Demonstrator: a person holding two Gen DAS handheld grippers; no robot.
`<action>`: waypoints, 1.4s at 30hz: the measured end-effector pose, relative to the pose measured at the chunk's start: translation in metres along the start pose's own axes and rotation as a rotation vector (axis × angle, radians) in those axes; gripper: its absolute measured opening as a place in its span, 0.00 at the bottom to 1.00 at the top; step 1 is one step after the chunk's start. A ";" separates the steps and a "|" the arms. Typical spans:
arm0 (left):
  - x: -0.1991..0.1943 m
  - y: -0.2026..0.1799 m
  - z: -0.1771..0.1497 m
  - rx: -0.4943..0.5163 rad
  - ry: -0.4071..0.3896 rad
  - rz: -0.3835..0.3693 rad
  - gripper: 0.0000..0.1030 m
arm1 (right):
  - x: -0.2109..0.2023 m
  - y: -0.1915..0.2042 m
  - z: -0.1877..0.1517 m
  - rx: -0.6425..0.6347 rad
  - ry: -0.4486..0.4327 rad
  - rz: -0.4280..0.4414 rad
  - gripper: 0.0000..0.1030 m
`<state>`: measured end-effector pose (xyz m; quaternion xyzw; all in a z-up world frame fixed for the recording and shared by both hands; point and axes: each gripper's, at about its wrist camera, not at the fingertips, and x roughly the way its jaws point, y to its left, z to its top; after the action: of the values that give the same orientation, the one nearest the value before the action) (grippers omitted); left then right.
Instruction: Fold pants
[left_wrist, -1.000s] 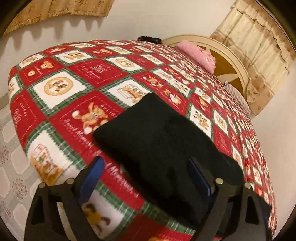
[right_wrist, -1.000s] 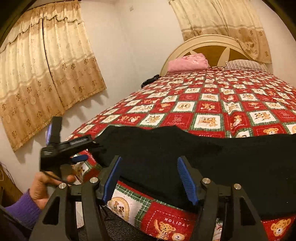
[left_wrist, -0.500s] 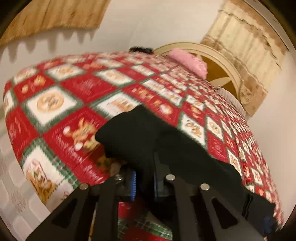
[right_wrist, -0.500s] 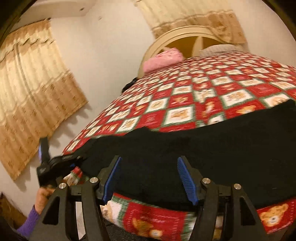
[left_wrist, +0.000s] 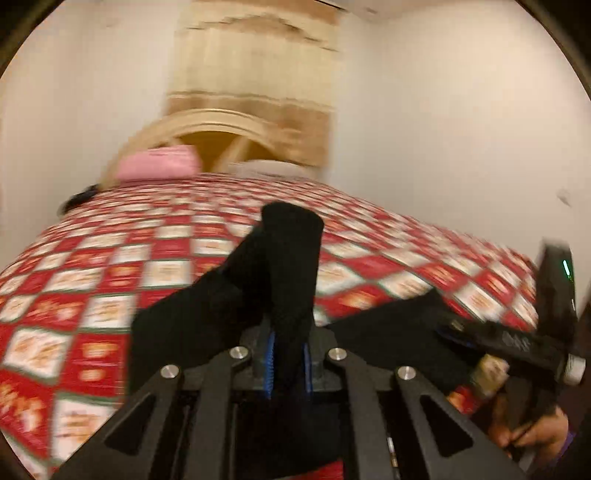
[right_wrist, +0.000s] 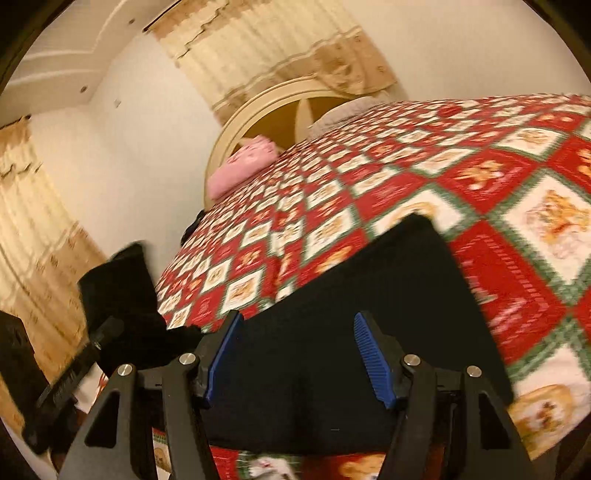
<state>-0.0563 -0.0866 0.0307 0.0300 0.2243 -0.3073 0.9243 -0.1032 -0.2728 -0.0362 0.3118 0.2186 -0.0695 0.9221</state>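
The black pants (right_wrist: 332, 314) lie across the near edge of the bed. My left gripper (left_wrist: 288, 354) is shut on one end of them. That end (left_wrist: 291, 266) stands up in a thick fold above the quilt. In the right wrist view the same lifted end (right_wrist: 118, 288) hangs at the far left, with the left gripper (right_wrist: 105, 334) under it. My right gripper (right_wrist: 297, 354) is open, its blue pads (right_wrist: 373, 358) wide apart just over the flat part of the pants. In the left wrist view the right gripper (left_wrist: 452, 332) shows at the right edge, held by a hand (left_wrist: 532, 435).
A red, white and green teddy-bear quilt (right_wrist: 480, 184) covers the bed. A pink pillow (left_wrist: 159, 166) and a pale pillow (left_wrist: 266, 168) lie by the arched headboard (left_wrist: 207, 122). Beige curtains (right_wrist: 37, 258) hang on the left wall. A small dark object (left_wrist: 77, 197) sits at the bed's far left edge.
The left gripper closed on the pants' end, lifted it and swung it right toward the other hand. The right gripper, still open, slid along the pants and rolled.
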 end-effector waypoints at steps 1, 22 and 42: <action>0.008 -0.012 -0.004 0.030 0.016 -0.029 0.12 | -0.003 -0.003 0.001 0.006 -0.008 -0.004 0.62; -0.027 0.036 -0.020 0.010 0.102 0.027 0.85 | 0.003 0.005 -0.001 0.091 0.056 0.122 0.68; -0.020 0.103 -0.043 -0.272 0.197 0.161 0.85 | 0.040 0.043 -0.021 -0.106 0.199 -0.092 0.21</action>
<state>-0.0278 0.0157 -0.0078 -0.0476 0.3503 -0.1947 0.9149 -0.0639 -0.2257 -0.0461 0.2575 0.3265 -0.0690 0.9068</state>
